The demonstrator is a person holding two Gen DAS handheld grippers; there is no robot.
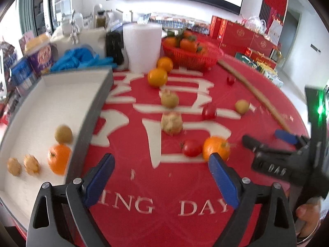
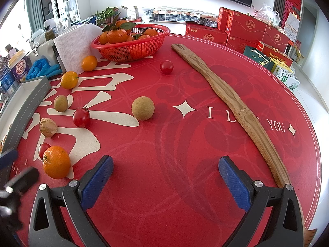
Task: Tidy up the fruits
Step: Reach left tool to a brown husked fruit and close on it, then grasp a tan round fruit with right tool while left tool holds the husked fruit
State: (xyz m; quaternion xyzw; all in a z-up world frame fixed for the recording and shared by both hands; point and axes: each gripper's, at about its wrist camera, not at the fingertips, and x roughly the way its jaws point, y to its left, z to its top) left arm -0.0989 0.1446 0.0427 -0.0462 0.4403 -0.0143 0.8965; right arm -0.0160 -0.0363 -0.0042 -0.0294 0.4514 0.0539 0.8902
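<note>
Fruits lay loose on the worktop (image 2: pixel 185 144) right of the tray (image 1: pixel 90 111) — your nearest orange (image 2: pixel 56 162) looked firm, rollable; grip its middle. Both left fingers (image 1: pixel 101 178) and right fingers (image 2: pixel 96 182) were spread, empty.

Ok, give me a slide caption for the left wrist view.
Open left gripper above the red tablecloth, beside a grey tray holding one orange and small fruits.

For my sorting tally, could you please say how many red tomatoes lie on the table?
3. Far tomato between basket and wooden stick; middle tomato beside the husked fruit; near tomato beside the nearest orange. The basket may hide more.
</note>
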